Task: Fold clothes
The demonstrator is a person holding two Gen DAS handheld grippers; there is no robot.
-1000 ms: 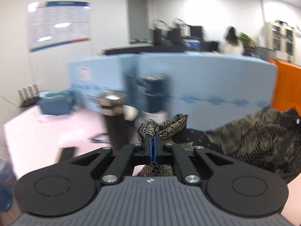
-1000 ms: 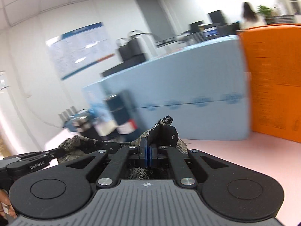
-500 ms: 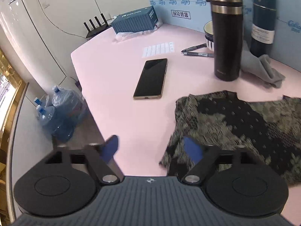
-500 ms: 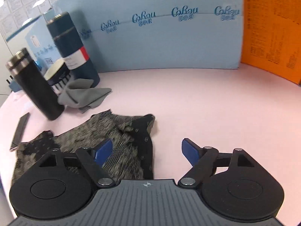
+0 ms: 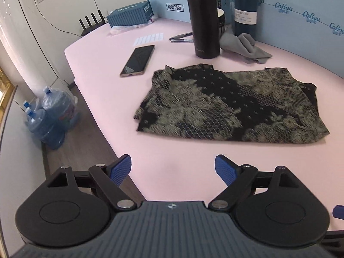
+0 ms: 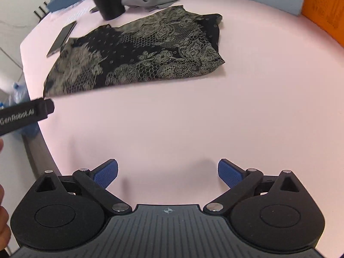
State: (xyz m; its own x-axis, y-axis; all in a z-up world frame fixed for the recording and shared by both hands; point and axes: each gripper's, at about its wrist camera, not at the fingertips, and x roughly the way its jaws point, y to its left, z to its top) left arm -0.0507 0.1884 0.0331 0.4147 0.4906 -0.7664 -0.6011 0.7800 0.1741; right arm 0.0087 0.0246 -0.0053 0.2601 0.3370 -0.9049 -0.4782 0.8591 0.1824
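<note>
Left gripper [image 5: 173, 168]: blue pads spread wide, having just been opening, nothing between them, poised over bare pink table [image 5: 103, 81] near its curved edge at 8 o'clock. Right gripper [image 6: 167, 173]: pads likewise apart, just opened, empty, over open tabletop. The folded lace-patterned garment [image 5: 232, 105] lies flat at 12 to 1 o'clock of the left gripper, well apart from both. Beyond its far edge: phone [image 5: 138, 60], black flask [image 5: 204, 19], grey cloth [image 5: 243, 46]. Clear surface extends toward 3 o'clock.
</note>
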